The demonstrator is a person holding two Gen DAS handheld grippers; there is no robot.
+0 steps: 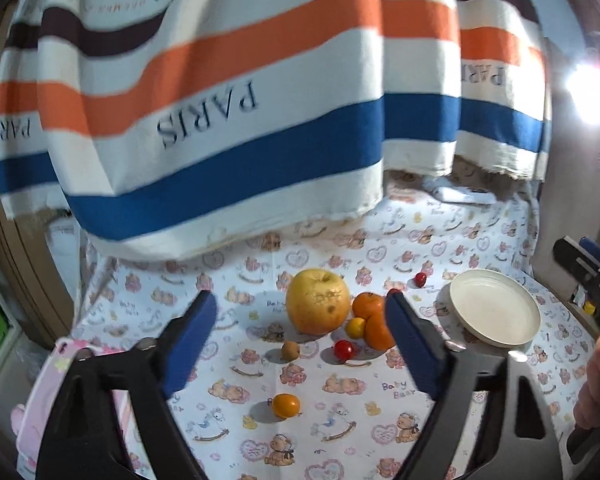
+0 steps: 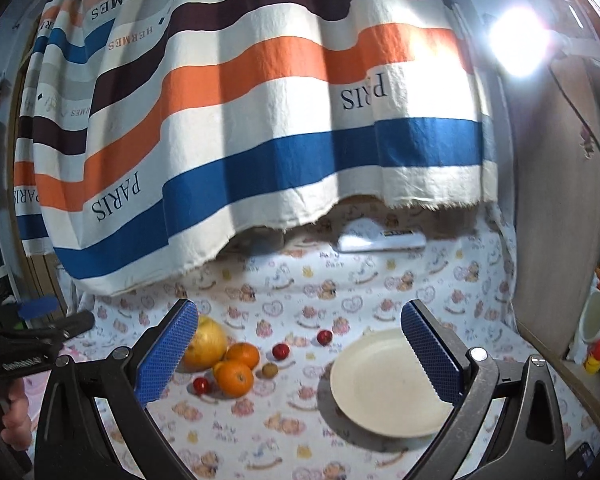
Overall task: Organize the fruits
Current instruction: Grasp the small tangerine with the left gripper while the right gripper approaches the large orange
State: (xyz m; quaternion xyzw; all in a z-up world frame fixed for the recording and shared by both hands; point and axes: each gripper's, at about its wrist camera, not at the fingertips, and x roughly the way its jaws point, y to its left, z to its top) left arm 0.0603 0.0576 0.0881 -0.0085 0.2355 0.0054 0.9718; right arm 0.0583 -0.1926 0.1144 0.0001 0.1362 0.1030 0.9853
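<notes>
In the left wrist view my left gripper [image 1: 300, 298] hovers open over the printed tablecloth [image 1: 340, 432], nothing between its blue pads. Beyond it lie a big yellow fruit [image 1: 318, 302], two oranges [image 1: 380, 332], a small yellow fruit [image 1: 356, 327], a cherry tomato [image 1: 343, 349], a brown fruit [image 1: 291, 350] and, nearer, an orange oval fruit [image 1: 286, 405]. An empty cream plate [image 1: 496, 312] sits to the right. My right gripper [image 2: 300, 308] is also open and empty, above the plate [image 2: 384, 384] and the fruit cluster [image 2: 234, 378].
A striped cloth [image 2: 260, 120] hangs down over the back of the table. A white flat box [image 2: 380, 242] lies beneath its hem. Two more red tomatoes [image 2: 281, 351] lie loose. A pink item [image 1: 60, 380] sits at the left, a white mug [image 2: 598, 316] at the right edge.
</notes>
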